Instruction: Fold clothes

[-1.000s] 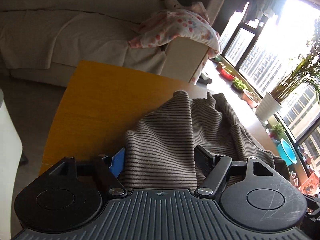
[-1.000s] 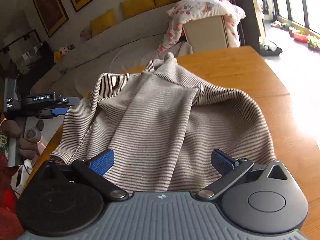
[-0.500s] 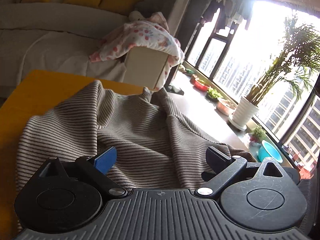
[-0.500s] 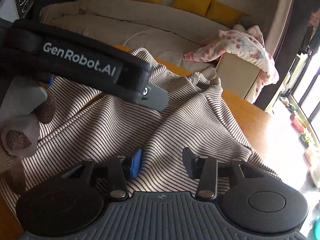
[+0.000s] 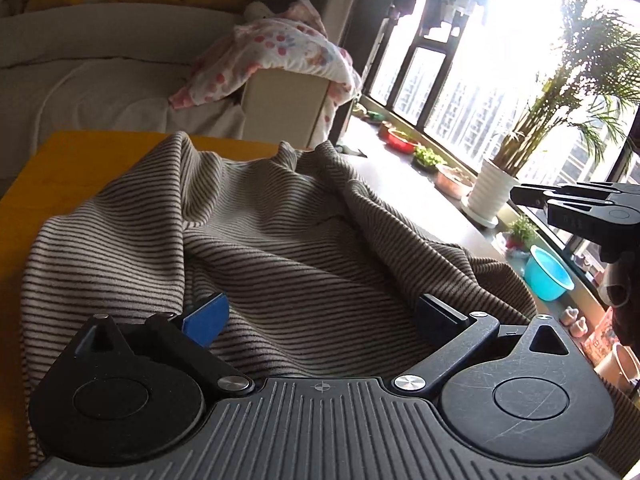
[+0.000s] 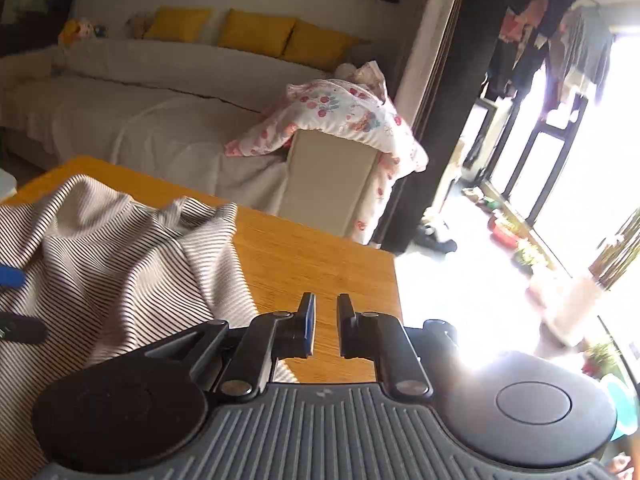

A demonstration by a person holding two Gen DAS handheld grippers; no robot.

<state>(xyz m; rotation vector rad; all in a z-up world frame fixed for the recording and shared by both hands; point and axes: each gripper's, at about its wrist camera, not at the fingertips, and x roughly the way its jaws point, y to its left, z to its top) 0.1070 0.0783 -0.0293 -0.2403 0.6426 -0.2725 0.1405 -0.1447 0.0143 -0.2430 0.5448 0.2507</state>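
Note:
A brown-and-cream striped garment (image 5: 280,240) lies rumpled on the orange wooden table (image 5: 72,160). My left gripper (image 5: 320,312) hovers low over its near part, jaws wide and still opening. The cloth lies under and between the pads, which do not press on it. My right gripper (image 6: 324,320) is over bare table (image 6: 320,264), just right of the garment's edge (image 6: 120,260). Its jaws stand a narrow gap apart and are opening, with nothing between them. The right gripper (image 5: 580,208) also shows at the right edge of the left wrist view.
Behind the table stands a beige sofa (image 6: 140,120) with yellow cushions (image 6: 256,34). A floral blanket (image 6: 340,116) hangs over its arm. Along the bright window sit a potted palm (image 5: 492,192), small plant pots and a blue bowl (image 5: 546,272).
My left gripper swung right across the garment and its jaws widened. My right gripper closed to a narrow gap and moved right, off the garment to bare table.

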